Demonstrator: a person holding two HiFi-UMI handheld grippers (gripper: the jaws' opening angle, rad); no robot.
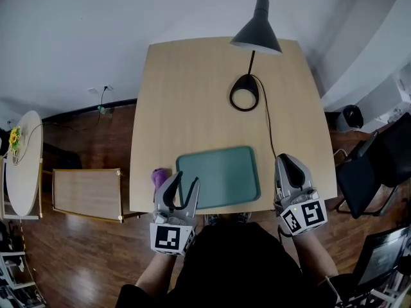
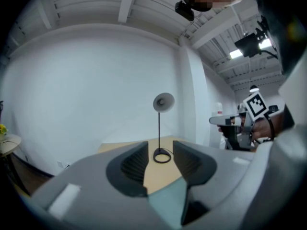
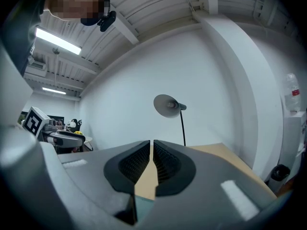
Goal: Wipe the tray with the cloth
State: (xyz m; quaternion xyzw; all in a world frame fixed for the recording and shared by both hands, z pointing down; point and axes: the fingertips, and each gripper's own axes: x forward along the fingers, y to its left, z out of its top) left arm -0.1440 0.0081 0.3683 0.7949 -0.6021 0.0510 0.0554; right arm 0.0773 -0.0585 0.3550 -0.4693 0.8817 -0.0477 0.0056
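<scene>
- L gripper (image 1: 185,179): jaws apart, nothing btwn them; ribbed dark pads. Hangs over tray's left edge, just right of cloth; prob. staged for pickup.
- R gripper (image 1: 287,161): jaws closed to a sliver, empty. Sits at table's near right corner, off the tray; likely spare or ready to steady it.
- Cloth (image 1: 159,177): purple, soft, bunched lump. On table, just beside tray's left edge; not held.
- Tray (image 1: 225,172): teal, flat, rounded-rect w/ low rim, smooth. Near front edge of table, bare; wiping not begun.
- Table (image 1: 192,95): pale wood, matte.
- Lamp (image 1: 255,34): black cone shade, thin stem, ring base; at far side, clear of the work.
</scene>
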